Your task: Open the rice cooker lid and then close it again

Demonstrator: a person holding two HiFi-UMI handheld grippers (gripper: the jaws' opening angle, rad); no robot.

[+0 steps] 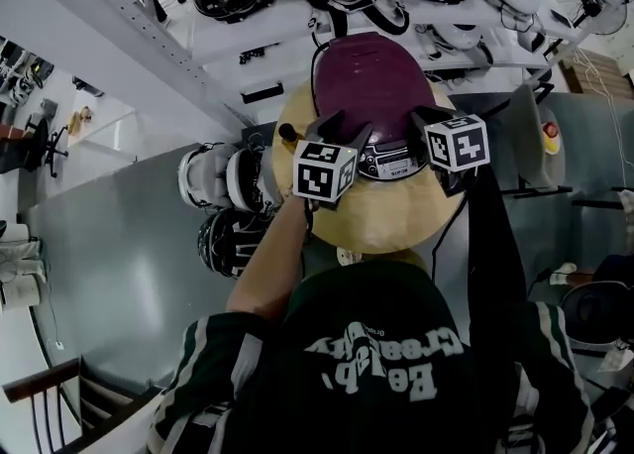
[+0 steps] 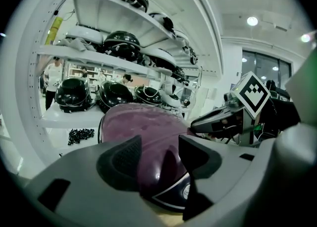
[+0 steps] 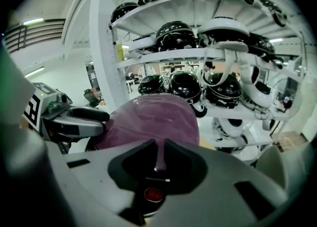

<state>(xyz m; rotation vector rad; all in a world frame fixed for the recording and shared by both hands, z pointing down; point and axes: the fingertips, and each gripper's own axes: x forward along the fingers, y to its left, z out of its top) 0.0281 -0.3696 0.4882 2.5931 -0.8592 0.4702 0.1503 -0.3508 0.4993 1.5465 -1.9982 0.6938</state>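
A rice cooker with a glossy maroon lid (image 1: 371,75) stands on a round wooden table (image 1: 386,229), and the lid looks down. Its dark control panel (image 1: 391,163) faces me. My left gripper (image 1: 342,131) is at the cooker's front left, open. In the left gripper view the lid (image 2: 143,122) shows in the gap of that gripper (image 2: 161,154), untouched by the pads. My right gripper (image 1: 428,117) is at the front right. In its own view the jaws (image 3: 158,156) are shut to a thin slit over a red button (image 3: 152,195), with nothing visibly held.
White shelves (image 1: 297,21) full of black and white helmets stand right behind the table. More helmets (image 1: 223,179) lie on the floor to the table's left. A wooden chair (image 1: 59,393) sits at the lower left, and a grey panel with clutter (image 1: 584,145) is on the right.
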